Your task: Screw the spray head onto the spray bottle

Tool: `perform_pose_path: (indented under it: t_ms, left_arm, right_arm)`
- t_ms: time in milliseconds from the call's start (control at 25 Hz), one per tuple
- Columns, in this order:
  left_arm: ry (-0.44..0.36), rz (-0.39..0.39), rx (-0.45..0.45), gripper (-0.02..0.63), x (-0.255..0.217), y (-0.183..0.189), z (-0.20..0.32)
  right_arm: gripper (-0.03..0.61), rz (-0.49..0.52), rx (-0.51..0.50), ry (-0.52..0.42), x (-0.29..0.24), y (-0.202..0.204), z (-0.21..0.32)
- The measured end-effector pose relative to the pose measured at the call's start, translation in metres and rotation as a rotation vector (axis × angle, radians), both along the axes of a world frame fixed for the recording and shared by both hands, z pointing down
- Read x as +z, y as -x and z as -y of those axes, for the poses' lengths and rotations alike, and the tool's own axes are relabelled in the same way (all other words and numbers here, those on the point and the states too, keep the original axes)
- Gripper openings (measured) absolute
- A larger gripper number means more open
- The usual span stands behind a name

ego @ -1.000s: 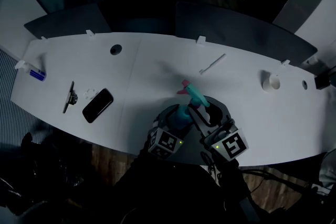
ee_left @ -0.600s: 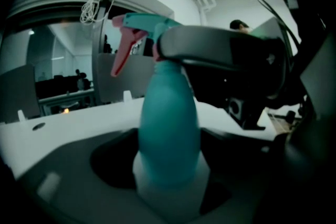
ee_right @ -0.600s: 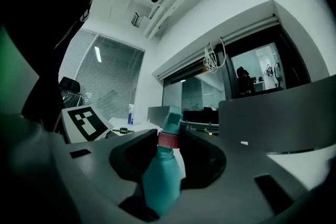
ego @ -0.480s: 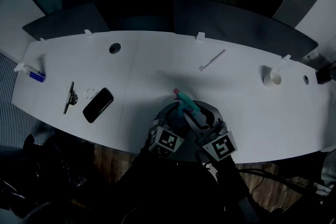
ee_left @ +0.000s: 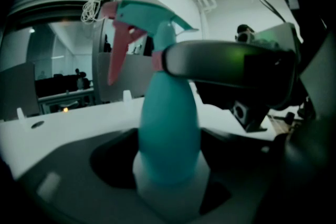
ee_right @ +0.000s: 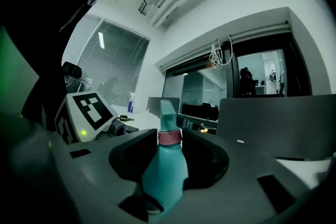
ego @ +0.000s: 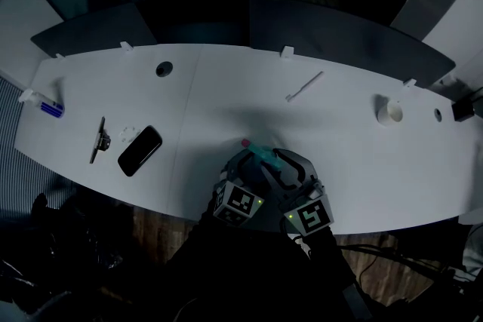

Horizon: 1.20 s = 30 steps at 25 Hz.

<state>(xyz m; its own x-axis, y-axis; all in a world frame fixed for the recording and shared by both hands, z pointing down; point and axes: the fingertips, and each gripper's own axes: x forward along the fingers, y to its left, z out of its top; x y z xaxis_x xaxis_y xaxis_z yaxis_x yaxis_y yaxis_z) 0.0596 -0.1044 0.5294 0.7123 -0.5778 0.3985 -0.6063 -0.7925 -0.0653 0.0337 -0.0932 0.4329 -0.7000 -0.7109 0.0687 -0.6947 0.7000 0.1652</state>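
A teal spray bottle (ee_left: 169, 128) stands upright on the white table (ego: 226, 102), near its front edge. My left gripper (ee_left: 168, 178) is shut on the bottle's lower body. The teal spray head (ee_left: 149, 13), with a pink trigger and pink collar (ee_right: 169, 137), sits on the bottle's neck. My right gripper (ee_right: 169, 152) points level and is closed at the collar; one of its fingers (ee_left: 226, 63) crosses the neck in the left gripper view. In the head view both grippers crowd the bottle (ego: 264, 153), and the pink nozzle tip (ego: 245, 142) pokes out toward the upper left.
A black phone (ego: 140, 151), a small metal tool (ego: 99, 139) and a blue-and-white item (ego: 50, 107) lie at the left. A white stick (ego: 305, 87) and a tape roll (ego: 390, 115) lie farther back and right. Dark partitions (ego: 339, 41) line the far edge.
The right gripper has come down and leftward with the spray head, which now sits over the bottle's neck. The left gripper and bottle have stayed put.
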Motion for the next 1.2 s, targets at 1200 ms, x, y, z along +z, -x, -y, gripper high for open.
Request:
perform_pose_path:
  t_ms: [1200]
  left_arm:
    - [0.015, -0.006, -0.005, 0.373, 0.002, 0.003, -0.002]
  right_arm:
    - [0.097, -0.279, -0.268, 0.185, -0.021, 0.019, 0.005]
